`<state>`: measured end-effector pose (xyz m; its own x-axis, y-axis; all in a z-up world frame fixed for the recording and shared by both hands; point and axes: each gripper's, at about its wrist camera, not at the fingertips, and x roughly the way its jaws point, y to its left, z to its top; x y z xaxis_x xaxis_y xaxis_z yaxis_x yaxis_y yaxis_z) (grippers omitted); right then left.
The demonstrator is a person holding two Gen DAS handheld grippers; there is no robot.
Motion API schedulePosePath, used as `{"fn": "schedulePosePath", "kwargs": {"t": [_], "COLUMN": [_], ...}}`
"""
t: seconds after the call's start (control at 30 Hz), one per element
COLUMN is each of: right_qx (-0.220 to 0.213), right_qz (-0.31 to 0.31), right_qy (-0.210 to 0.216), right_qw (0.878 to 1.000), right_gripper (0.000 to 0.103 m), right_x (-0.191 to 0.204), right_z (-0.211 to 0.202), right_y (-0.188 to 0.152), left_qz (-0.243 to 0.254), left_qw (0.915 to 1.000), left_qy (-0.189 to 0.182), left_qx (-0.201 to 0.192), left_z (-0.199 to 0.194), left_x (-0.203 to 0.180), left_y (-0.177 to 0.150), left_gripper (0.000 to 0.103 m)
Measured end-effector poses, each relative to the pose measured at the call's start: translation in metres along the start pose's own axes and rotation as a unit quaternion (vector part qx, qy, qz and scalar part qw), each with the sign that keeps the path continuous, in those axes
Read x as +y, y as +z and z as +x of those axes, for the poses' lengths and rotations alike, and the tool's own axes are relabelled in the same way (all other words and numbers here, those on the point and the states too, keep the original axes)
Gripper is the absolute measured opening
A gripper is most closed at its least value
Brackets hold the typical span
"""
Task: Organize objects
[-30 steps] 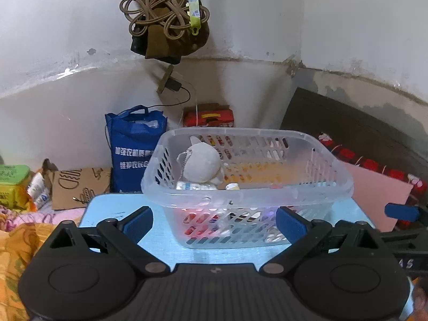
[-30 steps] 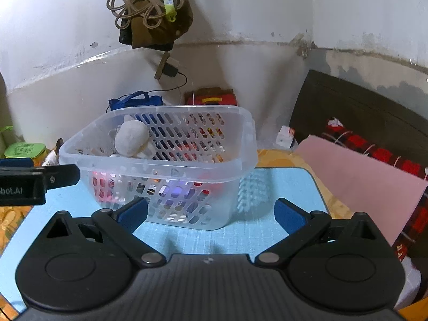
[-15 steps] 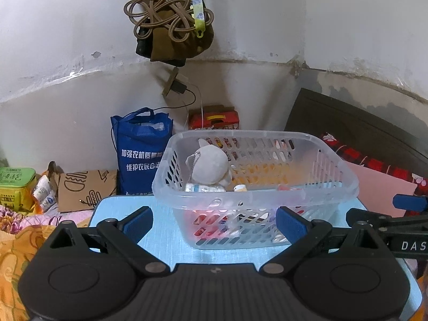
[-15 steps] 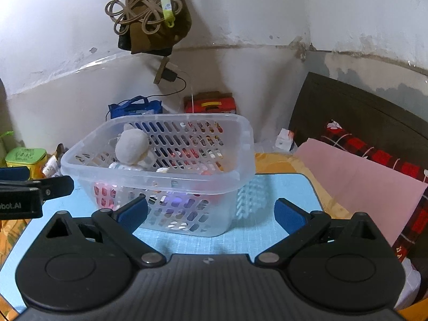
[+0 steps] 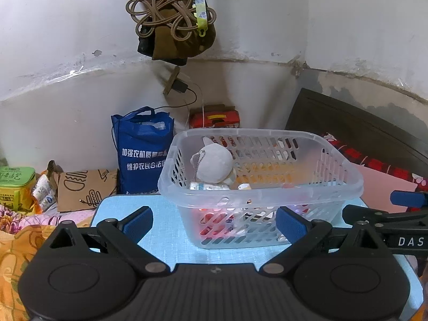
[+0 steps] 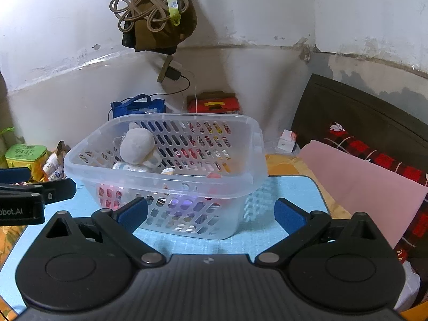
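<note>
Both our left gripper and right gripper are wide open and empty. The basket stands at 12 o'clock on the worktop; a careless push could slide it off.

Clear perforated plastic basket on light blue mat-covered table; holds grey plush toy with ball chain, small bottles, red items below. Left gripper: blue-padded fingers spread wide, empty, short of the basket. Right gripper's blue-tipped finger at right edge. Behind: blue printed tote bag, red box, coiled tan cord hanging on wall.
</note>
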<state>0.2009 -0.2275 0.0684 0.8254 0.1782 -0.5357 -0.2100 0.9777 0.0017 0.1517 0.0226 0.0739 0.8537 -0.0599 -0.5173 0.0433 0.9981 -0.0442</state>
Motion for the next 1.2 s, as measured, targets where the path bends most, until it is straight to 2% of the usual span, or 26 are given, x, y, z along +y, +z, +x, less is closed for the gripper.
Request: {"fn": "schedulePosePath", "kwargs": {"t": [0.93, 1.2], "right_qx": [-0.001, -0.005], "right_qz": [0.006, -0.002], "right_qy": [0.003, -0.004], "right_qw": [1.0, 1.0], "right_gripper": [0.103, 0.103], "right_x": [-0.011, -0.007], "right_z": [0.003, 0.002], "right_y": [0.0, 0.002], "left_qz": [0.008, 0.008], "left_qw": [1.0, 0.9998], "left_qy": [0.005, -0.016], "left_qx": [0.001, -0.01], "left_z": [0.005, 0.008], "left_x": [-0.017, -0.017], "left_y": [0.003, 0.004], "left_gripper": [0.1, 0.1]}}
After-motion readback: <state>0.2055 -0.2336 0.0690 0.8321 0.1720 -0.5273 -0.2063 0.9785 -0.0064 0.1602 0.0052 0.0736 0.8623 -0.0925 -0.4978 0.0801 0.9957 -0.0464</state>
